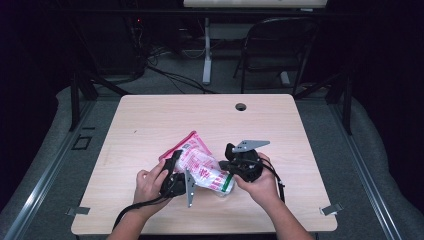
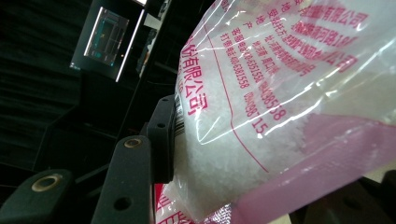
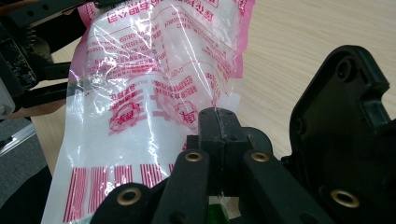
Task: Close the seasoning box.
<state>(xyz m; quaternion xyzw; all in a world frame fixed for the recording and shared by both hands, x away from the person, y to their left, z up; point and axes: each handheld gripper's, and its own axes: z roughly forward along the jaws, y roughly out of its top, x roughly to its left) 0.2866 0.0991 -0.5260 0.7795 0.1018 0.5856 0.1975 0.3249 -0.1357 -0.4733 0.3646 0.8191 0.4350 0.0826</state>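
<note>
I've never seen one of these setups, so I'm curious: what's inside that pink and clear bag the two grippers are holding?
The bag holds white, sugar-like grains, seen through the clear plastic. The pink printed bands hide part of the contents.

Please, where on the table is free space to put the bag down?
The table is bare along its far part, around the cable hole, and on the left and right sides. It is crowded near the front middle, where both tools, left and right, hold the bag.
</note>
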